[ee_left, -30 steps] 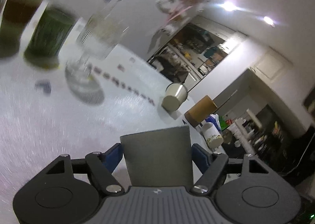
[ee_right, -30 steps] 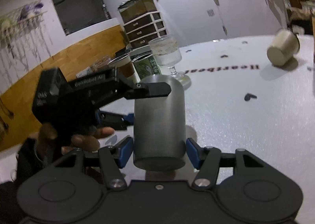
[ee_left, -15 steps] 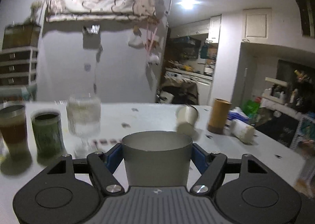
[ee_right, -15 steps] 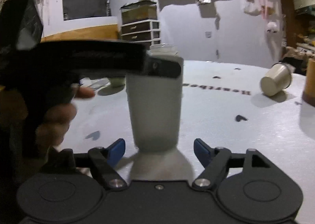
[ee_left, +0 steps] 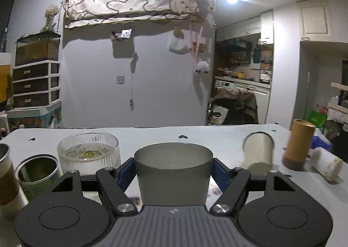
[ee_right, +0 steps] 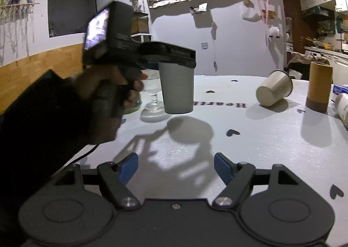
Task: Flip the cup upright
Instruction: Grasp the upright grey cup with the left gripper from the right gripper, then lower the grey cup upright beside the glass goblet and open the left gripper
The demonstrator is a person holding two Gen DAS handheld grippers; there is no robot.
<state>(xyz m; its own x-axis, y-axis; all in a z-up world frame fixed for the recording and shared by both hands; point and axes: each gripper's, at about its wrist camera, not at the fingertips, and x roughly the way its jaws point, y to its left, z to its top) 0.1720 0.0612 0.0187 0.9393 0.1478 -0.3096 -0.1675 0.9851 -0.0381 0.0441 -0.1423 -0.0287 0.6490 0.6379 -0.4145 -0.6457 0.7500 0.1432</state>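
Note:
A grey metal cup (ee_left: 173,173) stands upright, mouth up, between the blue pads of my left gripper (ee_left: 173,169), which is shut on it near its rim. In the right wrist view the same cup (ee_right: 177,90) hangs in the left gripper a little above the white table (ee_right: 250,142), with its shadow below. My right gripper (ee_right: 176,165) is open and empty, low over the table's near side, apart from the cup.
A cream cup (ee_right: 274,91) lies on its side to the right. A brown cylinder (ee_right: 319,87) stands beyond it. A stemmed glass (ee_left: 88,152), a green can (ee_left: 38,169) and a brown tumbler (ee_left: 5,178) stand at the left.
The left gripper has turned the grey cup from upside down to mouth up and level. The right gripper has let go of it, opened and drawn back.

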